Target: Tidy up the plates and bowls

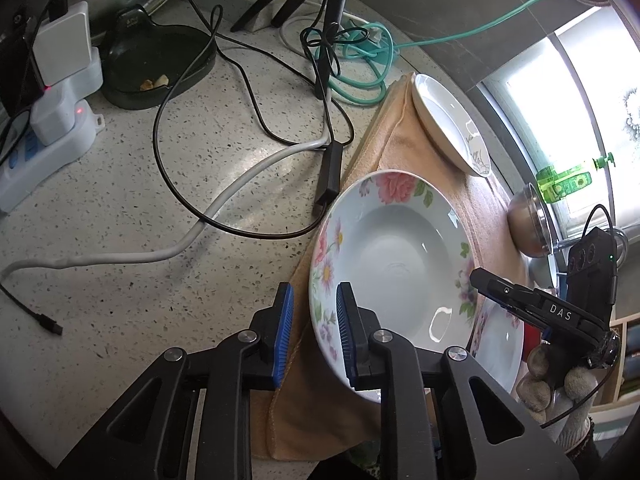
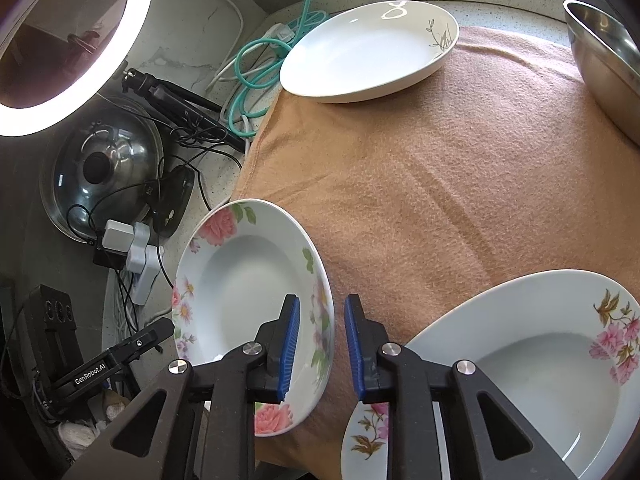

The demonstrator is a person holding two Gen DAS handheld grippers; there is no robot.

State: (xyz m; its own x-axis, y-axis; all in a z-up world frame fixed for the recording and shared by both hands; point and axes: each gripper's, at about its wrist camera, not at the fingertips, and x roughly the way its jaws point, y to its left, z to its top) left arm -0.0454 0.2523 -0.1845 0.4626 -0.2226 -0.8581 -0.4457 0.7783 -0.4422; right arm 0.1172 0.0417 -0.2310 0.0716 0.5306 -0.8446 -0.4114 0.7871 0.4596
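Speckled counter (image 1: 168,200), tan towel (image 2: 440,184) on it. Flowered plate (image 1: 392,256) at the towel's left edge, tilted; left gripper (image 1: 314,332) and right gripper (image 2: 320,344) straddle opposite rims, pads apart. Risk: shallow rim grips, plate slips.

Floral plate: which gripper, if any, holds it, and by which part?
Neither grips it: the left gripper and right gripper straddle opposite rims of the floral plate, pads not pressing.

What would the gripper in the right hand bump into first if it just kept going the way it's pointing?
Probably the rim of the rose-patterned plate, which sits between the right gripper's blue pads. Beyond it lies the orange towel. Depth is hard to judge here.
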